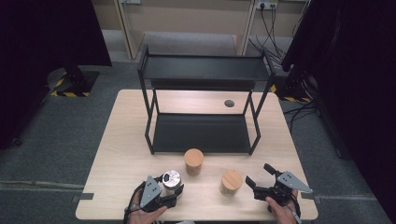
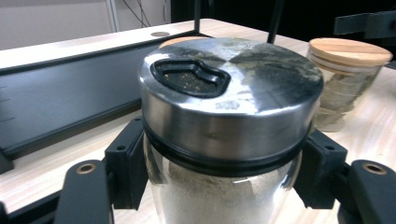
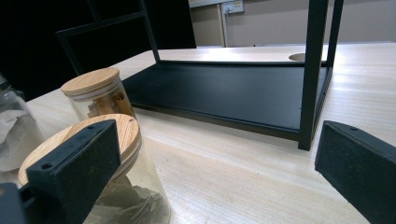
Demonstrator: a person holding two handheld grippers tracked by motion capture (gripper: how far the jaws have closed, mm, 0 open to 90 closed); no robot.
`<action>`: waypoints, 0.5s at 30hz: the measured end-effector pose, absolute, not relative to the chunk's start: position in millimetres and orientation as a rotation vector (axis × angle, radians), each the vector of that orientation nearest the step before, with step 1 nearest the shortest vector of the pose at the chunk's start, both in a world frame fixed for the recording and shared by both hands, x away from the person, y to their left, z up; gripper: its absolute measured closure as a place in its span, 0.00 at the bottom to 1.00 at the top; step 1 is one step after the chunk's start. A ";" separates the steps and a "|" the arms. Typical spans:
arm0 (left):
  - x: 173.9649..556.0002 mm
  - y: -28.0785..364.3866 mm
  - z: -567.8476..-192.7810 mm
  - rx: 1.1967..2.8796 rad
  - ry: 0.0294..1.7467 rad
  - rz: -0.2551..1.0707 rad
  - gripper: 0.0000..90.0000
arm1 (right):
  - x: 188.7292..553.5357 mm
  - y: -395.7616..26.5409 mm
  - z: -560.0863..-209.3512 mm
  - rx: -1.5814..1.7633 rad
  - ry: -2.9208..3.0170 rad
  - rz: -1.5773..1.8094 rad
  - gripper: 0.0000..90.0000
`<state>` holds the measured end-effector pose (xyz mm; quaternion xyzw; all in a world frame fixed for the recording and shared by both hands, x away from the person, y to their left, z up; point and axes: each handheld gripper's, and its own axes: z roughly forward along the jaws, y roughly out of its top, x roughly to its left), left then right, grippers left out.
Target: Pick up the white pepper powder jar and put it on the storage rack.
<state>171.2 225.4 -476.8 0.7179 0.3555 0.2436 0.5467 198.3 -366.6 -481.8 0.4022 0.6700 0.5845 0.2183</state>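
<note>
Steel-lidded jar (image 2: 231, 126) clamped in left gripper (image 1: 164, 193), jaws pressing glass below lid for secure lift; sits at table's (image 1: 121, 140) 7 o'clock. Right gripper (image 1: 262, 179), 5 o'clock, jaws spread, empty, beside wood-lidded jar (image 1: 231, 182). Shelf rack (image 1: 201, 133) at 12 o'clock, likely destination.

Both grippers are black, each topped by a grey three-cornered plate with small dark screw holes. The left gripper (image 1: 164, 193) sits left of the shelf's (image 1: 201, 133) front edge, the right gripper (image 1: 259, 178) to the right of it. Up close, the jaws are matte black blocks carried on rounded arms, each arm with a brass-ringed hole near its end. A dark band circles the left wrist, and a black cable trails from the right gripper.
</note>
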 end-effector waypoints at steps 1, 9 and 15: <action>173.0 225.8 -475.3 1.701 0.845 0.576 0.34 | 198.3 -366.6 -481.7 1.113 1.855 1.618 0.00; 185.2 228.7 -460.6 1.688 0.854 0.616 0.34 | 198.3 -367.1 -481.5 1.116 1.851 1.618 0.00; 193.8 227.2 -456.8 1.683 0.875 0.618 0.34 | 198.4 -366.9 -481.4 1.116 1.852 1.617 0.00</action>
